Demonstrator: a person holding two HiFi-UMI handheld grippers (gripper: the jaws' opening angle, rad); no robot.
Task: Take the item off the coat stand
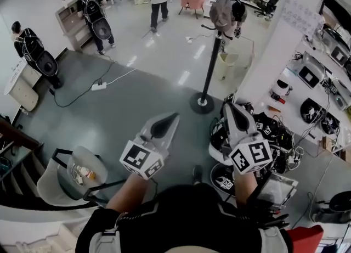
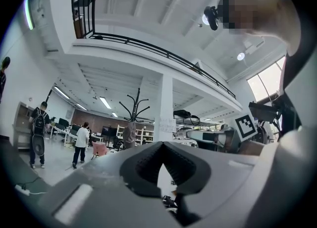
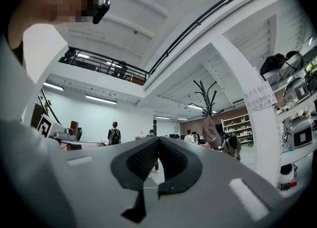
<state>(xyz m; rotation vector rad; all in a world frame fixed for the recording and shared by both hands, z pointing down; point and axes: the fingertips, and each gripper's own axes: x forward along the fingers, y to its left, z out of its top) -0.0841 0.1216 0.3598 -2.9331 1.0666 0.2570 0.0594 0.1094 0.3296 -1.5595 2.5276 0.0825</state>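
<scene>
The black coat stand [image 1: 208,65] rises from a round base on the grey floor, a few steps ahead of me. A grey, cap-like item [image 1: 221,11] hangs near its top, with a dark item beside it. Both grippers are held low in front of my body, well short of the stand. My left gripper [image 1: 174,116] is shut and holds nothing; so is my right gripper [image 1: 227,105]. In the left gripper view, the stand [image 2: 133,109] and the item [image 2: 130,134] show far off beyond the shut gripper [image 2: 162,144]. In the right gripper view, the stand [image 3: 205,98] and the item [image 3: 212,132] lie right of the shut gripper [image 3: 159,139].
A white column [image 1: 279,38] stands just right of the stand, with cluttered benches [image 1: 318,82] beyond it. A pale chair [image 1: 74,178] sits at my lower left. A power strip and cable [image 1: 98,86] lie on the floor. Three people [image 1: 96,18] stand farther back.
</scene>
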